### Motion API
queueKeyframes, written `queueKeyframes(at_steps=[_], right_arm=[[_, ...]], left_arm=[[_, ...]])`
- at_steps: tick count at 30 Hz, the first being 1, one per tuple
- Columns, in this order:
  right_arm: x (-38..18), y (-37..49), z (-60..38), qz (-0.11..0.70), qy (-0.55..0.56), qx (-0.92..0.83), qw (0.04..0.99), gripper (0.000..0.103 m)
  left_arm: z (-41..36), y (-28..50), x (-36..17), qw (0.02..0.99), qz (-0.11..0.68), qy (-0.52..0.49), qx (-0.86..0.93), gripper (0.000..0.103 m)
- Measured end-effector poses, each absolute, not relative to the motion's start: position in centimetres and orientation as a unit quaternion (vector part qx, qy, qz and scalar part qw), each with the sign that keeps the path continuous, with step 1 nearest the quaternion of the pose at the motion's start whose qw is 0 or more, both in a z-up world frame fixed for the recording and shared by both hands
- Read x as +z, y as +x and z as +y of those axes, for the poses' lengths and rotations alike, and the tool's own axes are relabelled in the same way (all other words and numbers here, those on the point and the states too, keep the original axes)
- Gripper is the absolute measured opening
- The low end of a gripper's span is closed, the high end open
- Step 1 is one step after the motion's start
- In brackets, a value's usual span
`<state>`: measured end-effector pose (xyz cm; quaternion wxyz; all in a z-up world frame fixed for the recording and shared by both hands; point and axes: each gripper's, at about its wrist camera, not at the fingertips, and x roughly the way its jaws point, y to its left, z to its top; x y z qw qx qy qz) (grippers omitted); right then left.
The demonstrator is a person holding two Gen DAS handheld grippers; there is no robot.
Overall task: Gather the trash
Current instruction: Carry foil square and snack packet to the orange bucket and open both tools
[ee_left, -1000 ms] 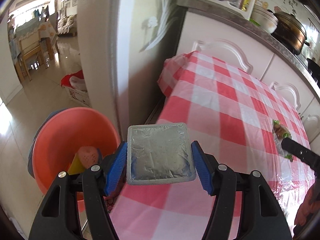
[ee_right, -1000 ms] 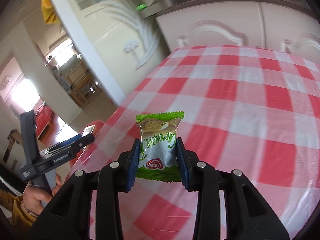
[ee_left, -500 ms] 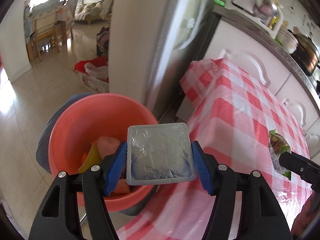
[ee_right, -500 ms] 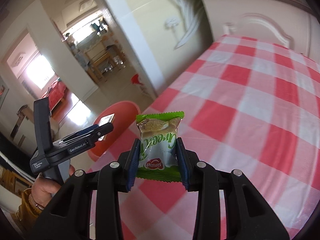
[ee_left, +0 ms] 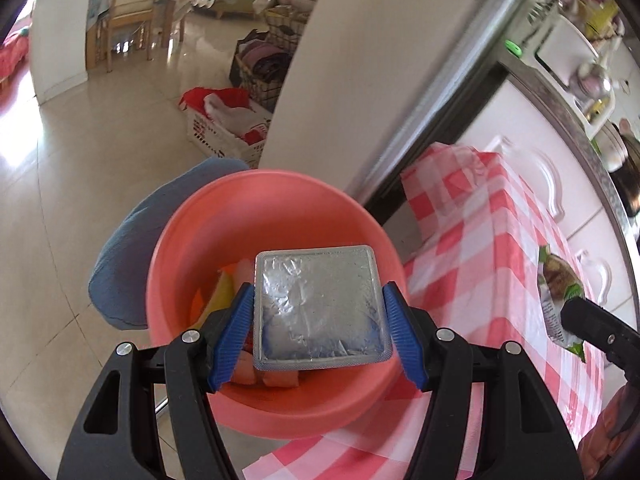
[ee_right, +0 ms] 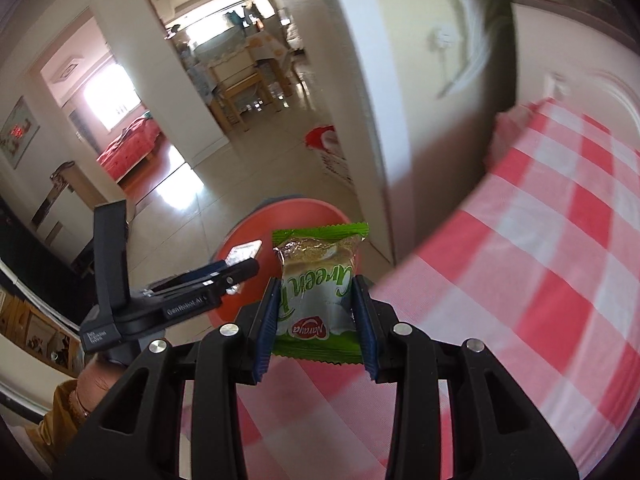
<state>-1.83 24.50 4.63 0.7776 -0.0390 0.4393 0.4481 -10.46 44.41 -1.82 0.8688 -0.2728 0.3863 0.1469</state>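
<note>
My left gripper [ee_left: 318,330] is shut on a square silver foil packet [ee_left: 320,306] and holds it right above the salmon-pink basin [ee_left: 276,208], which holds several bits of trash. My right gripper [ee_right: 318,316] is shut on a green and white snack wrapper [ee_right: 318,288] over the edge of the checked table, short of the basin [ee_right: 288,216]. The left gripper with its foil packet [ee_right: 244,252] shows at the left in the right wrist view. The wrapper [ee_left: 558,296] shows at the right in the left wrist view.
The red and white checked tablecloth [ee_left: 492,248] covers the table beside the basin. A blue cushion [ee_left: 128,256] lies under the basin. A white laundry basket [ee_left: 224,132] stands on the tiled floor behind. White cabinets [ee_left: 532,128] run along the right.
Both grippers have swung left off the table toward the basin. The foil packet now hangs over the basin instead of over the tablecloth. Both grips are unchanged.
</note>
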Motion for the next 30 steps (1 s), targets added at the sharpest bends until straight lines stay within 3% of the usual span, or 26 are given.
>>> queueKeyframes(at_steps=[11, 13, 15, 19, 21, 30], right_arm=[[3.1, -0.4, 30.8, 0.452, -0.073, 0.473, 0.753, 0.037], [2.7, -0.5, 31.8, 0.456, -0.079, 0.474, 0.749, 0.042], [2.1, -0.3, 32.7, 0.460, -0.089, 0.468, 0.749, 0.064], [1.7, -0.1, 31.8, 0.463, -0.070, 0.449, 0.761, 0.071], [2.2, 0.0, 30.7, 0.452, -0.063, 0.437, 0.775, 0.080], [3.9, -0.3, 25.3, 0.405, -0.081, 0.375, 0.830, 0.091]], left_arm=[[46.8, -10.2, -3.4, 0.860, 0.384, -0.296, 0.157, 0.065], [47.0, -10.1, -3.6, 0.860, 0.383, -0.299, 0.158, 0.066], [47.4, -10.0, -3.9, 0.859, 0.383, -0.303, 0.154, 0.066], [48.1, -10.3, -4.0, 0.857, 0.377, -0.308, 0.172, 0.084], [48.3, -10.6, -4.0, 0.858, 0.371, -0.309, 0.175, 0.090], [48.4, -11.0, -3.3, 0.867, 0.346, -0.318, 0.165, 0.094]])
